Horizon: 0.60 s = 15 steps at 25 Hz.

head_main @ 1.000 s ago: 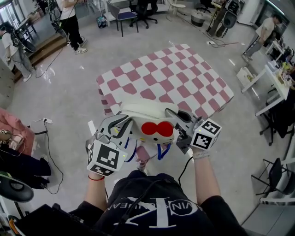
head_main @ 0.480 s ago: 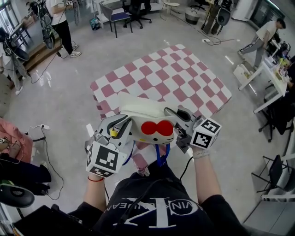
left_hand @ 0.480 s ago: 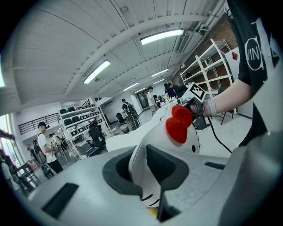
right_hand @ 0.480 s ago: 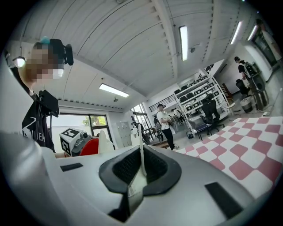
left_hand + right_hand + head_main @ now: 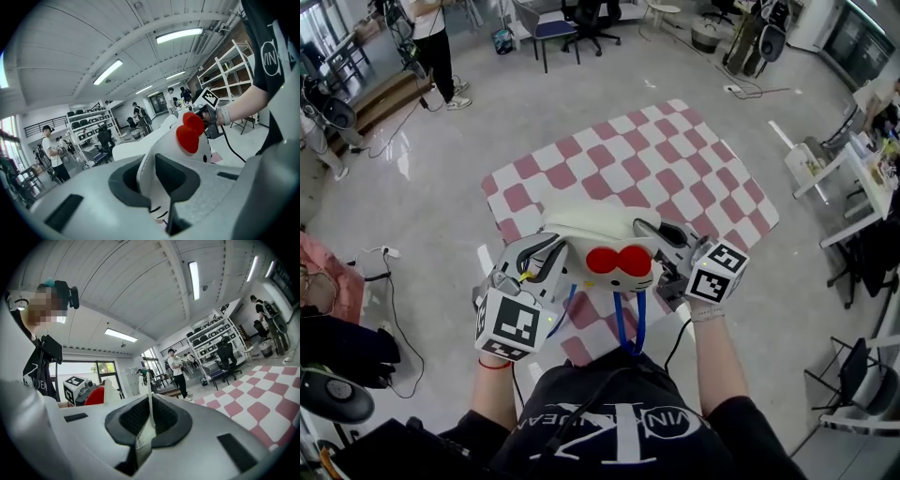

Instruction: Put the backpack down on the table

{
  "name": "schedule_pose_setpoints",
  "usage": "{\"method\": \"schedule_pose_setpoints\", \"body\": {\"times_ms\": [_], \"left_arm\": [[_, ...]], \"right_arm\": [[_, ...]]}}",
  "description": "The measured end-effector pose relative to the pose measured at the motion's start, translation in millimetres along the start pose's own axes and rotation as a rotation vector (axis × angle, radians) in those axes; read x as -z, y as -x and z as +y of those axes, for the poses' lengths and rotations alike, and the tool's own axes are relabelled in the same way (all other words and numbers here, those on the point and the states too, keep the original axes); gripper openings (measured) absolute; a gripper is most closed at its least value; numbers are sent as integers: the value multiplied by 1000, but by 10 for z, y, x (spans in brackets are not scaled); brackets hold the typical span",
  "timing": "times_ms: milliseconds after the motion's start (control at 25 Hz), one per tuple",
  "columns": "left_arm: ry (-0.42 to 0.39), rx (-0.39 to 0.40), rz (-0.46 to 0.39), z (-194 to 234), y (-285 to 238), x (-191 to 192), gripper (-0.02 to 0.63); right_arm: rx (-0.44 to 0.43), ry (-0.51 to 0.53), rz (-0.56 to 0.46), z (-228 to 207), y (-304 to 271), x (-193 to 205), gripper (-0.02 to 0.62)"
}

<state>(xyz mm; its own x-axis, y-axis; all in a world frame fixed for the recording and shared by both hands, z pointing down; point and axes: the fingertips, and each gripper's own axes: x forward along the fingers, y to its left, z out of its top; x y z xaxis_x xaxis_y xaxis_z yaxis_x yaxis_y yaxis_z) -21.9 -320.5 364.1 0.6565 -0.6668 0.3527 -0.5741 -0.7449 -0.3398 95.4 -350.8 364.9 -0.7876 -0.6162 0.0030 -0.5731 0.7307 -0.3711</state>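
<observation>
Backpack had moved in over the near edge of the checkered tabletop, with left tool and right tool each clenched on it; lowering looked due next.

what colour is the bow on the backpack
Red. The bow sits on the white backpack and shows best in the head view.

Grey floor — office chair, standing person, perhaps speakers.
</observation>
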Motion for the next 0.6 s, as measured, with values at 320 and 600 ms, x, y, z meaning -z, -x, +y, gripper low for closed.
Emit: {"method": "schedule_pose_setpoints", "body": {"times_ms": [320, 600], "left_arm": [[34, -28, 22, 208, -362, 58, 49], [60, -37, 42, 316, -629, 137, 49]], "right_arm": [[-16, -11, 21, -402, -199, -50, 11], [-24, -22, 33, -701, -322, -37, 11]]}}
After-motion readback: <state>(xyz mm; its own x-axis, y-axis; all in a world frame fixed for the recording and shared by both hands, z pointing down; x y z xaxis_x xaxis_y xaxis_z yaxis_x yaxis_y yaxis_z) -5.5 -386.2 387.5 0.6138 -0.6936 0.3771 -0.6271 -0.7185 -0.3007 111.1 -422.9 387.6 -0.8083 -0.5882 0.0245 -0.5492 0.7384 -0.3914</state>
